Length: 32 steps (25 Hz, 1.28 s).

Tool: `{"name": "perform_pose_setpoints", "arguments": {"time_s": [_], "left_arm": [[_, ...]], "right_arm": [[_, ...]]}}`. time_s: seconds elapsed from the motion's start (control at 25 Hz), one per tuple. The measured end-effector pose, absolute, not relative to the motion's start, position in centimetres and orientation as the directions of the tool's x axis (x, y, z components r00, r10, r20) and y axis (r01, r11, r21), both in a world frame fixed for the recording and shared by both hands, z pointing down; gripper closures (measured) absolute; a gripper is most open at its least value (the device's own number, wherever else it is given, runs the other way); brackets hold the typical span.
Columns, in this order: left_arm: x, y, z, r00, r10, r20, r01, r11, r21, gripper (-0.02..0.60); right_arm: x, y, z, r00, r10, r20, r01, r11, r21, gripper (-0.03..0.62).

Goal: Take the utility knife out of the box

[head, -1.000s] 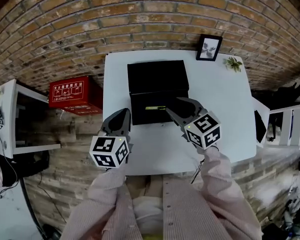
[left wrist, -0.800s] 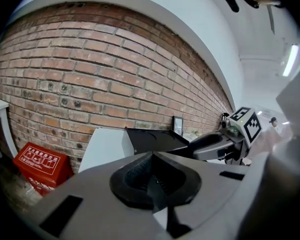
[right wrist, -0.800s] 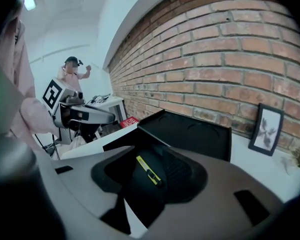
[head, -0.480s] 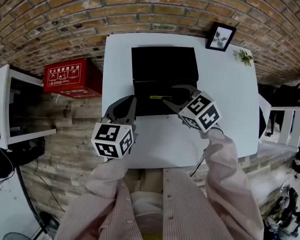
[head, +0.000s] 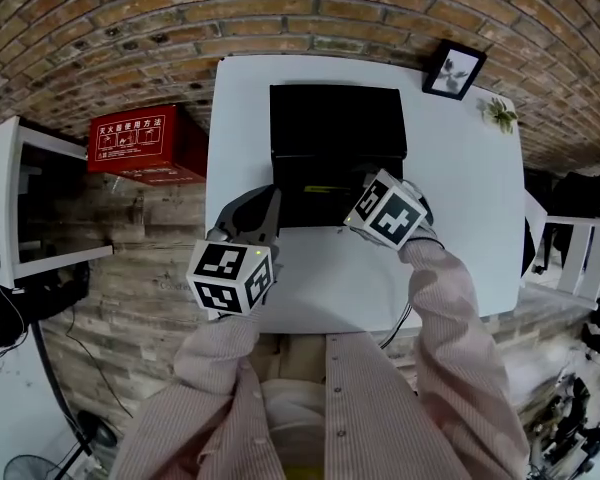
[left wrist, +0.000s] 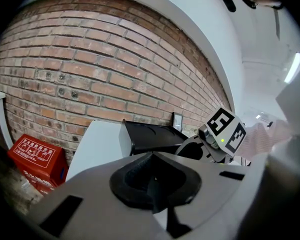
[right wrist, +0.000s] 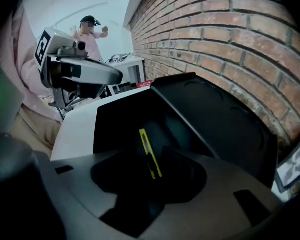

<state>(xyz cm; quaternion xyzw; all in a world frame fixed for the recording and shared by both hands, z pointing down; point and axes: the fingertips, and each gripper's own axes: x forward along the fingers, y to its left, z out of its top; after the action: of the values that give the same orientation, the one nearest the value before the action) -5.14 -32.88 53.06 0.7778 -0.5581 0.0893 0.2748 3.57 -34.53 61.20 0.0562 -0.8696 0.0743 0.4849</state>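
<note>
Picture frame [right wrist: 293, 164] partly beyond the right gripper view's edge

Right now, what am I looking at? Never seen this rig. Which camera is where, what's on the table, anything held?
No robot: a person holds two grippers, each with two jaws; the marker cubes belong to them. Head view looks down from the person's head; the other two cameras ride on the grippers. On the table: an open box, a frame, a plant. The left gripper hangs beside the box, jaws together, empty. The right gripper reaches into the box, jaws apart around the yellow knife, seemingly not clamped yet.
</note>
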Motion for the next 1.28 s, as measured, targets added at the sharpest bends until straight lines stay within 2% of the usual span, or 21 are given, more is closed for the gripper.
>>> {"name": "perform_pose_setpoints", "arguments": {"time_s": [0.2, 0.4, 0.48, 0.96, 1.28], "left_arm": [[-5.2, -32.7, 53.3, 0.358, -0.817, 0.452, -0.918, -0.219, 0.331, 0.589], [-5.2, -32.5, 53.6, 0.355, -0.815, 0.457, -0.92, -0.216, 0.328, 0.589], [-5.2, -32.5, 53.6, 0.353, -0.815, 0.458, -0.92, -0.215, 0.327, 0.589], [-5.6, -32.0, 53.3, 0.353, -0.821, 0.448, -0.919, -0.216, 0.33, 0.589], [-6.0, -31.3, 52.7, 0.361, -0.827, 0.43, -0.916, -0.228, 0.33, 0.589]], "right_arm": [[3.7, -34.3, 62.1, -0.488, -0.007, 0.873, -0.138, 0.988, -0.07, 0.428], [4.0, -34.1, 62.6, -0.459, 0.0, 0.889, -0.106, 0.993, -0.054, 0.467], [4.1, -34.1, 62.8, -0.449, -0.006, 0.893, -0.098, 0.994, -0.042, 0.524], [4.0, -34.1, 62.9, -0.451, -0.017, 0.892, -0.112, 0.993, -0.037, 0.53], [3.6, -34.4, 60.6, -0.501, -0.085, 0.861, -0.137, 0.99, 0.018, 0.531]]}}
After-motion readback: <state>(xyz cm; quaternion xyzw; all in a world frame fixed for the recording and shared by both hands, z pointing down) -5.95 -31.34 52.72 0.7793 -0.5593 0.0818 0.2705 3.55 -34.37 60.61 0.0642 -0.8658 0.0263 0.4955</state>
